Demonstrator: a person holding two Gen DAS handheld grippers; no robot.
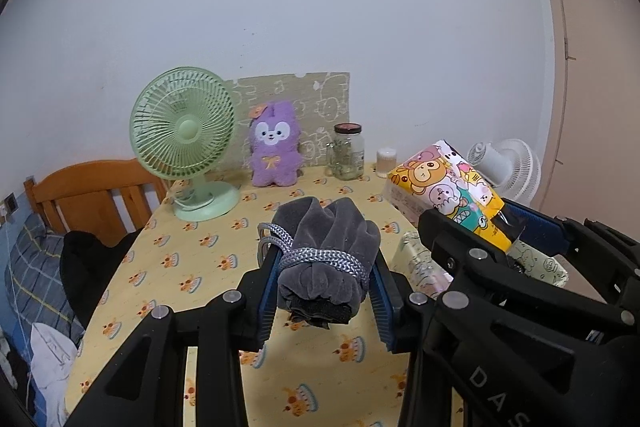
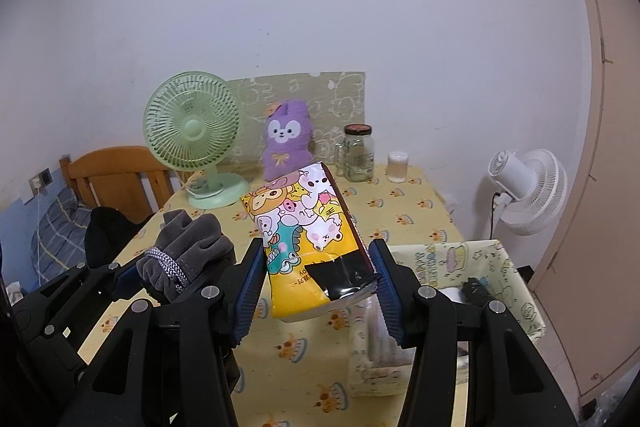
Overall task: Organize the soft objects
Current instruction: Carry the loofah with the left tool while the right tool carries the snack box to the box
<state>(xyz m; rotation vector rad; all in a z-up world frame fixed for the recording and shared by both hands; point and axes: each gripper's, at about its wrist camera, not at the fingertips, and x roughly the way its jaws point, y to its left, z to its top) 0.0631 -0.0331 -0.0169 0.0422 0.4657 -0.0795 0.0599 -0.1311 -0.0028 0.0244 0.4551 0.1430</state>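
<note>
**Right claw: cartoon tissue pack held**

Right gripper (image 2: 318, 281) pads clamp a glossy yellow cartoon-printed tissue pack (image 2: 308, 239), lifted above the table. Left of claw: grey velvet drawstring pouch (image 2: 186, 247). Right, below: pale patterned fabric storage box (image 2: 516, 287).

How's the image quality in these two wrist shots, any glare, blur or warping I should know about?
Left wrist view: strong fisheye bending, dark corners, even soft light; the grey pouch is sharp. Right wrist view: same warping; the door frame curves, and glare sits on the glossy tissue pack near its black end. No motion blur in either.
</note>
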